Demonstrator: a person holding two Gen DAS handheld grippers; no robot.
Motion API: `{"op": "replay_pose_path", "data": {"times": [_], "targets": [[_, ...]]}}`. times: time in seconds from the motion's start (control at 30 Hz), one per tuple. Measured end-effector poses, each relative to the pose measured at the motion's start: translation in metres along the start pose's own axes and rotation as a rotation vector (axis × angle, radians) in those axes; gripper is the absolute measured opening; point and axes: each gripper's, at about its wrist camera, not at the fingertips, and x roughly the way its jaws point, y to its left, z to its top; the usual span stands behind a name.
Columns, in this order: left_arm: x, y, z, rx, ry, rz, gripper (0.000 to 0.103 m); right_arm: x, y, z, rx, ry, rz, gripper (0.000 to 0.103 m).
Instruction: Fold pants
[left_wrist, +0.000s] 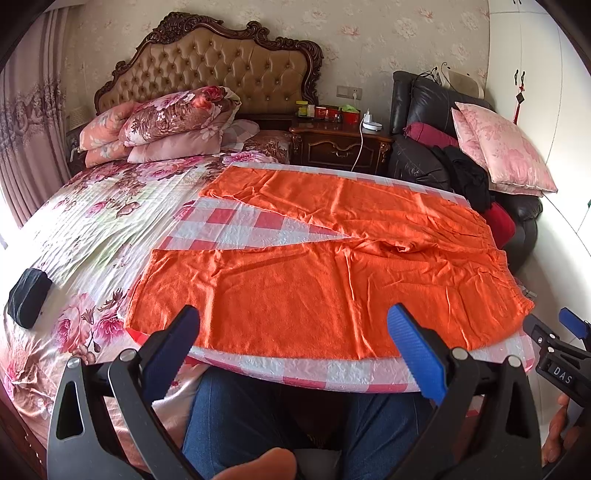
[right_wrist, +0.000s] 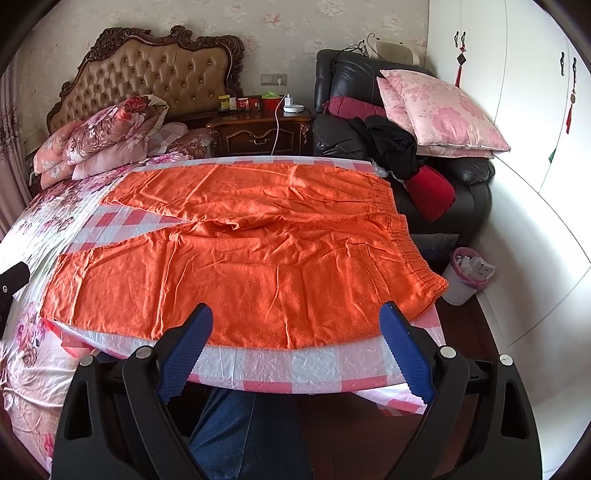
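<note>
Orange pants (left_wrist: 325, 266) lie spread flat on a red-and-white checked cloth (left_wrist: 236, 221) over a board at the bed's edge, legs pointing left, elastic waistband at the right. They also show in the right wrist view (right_wrist: 251, 258). My left gripper (left_wrist: 295, 317) is open and empty, hovering at the near hem of the nearer leg. My right gripper (right_wrist: 297, 314) is open and empty, hovering over the near edge closer to the waistband (right_wrist: 413, 251). The right gripper also shows at the right edge of the left wrist view (left_wrist: 569, 332).
A floral bed (left_wrist: 96, 229) with stacked pillows (left_wrist: 162, 122) lies left. A dark object (left_wrist: 27, 297) rests on the bedspread. A nightstand (left_wrist: 340, 144), a black armchair with cushions (right_wrist: 406, 147) and a small bin (right_wrist: 463, 275) stand behind and right. The person's jeans-clad legs (left_wrist: 236, 421) are below the board.
</note>
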Motion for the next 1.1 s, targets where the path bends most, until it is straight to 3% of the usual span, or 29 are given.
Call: {"op": "replay_pose_path", "data": {"times": [1.1], "targets": [[-0.0034,0.0037,0.0025,-0.007,-0.001,-0.005,0.101,-0.0072,0.0008,0.0005,0.002,-0.012,0.011,0.088]]}}
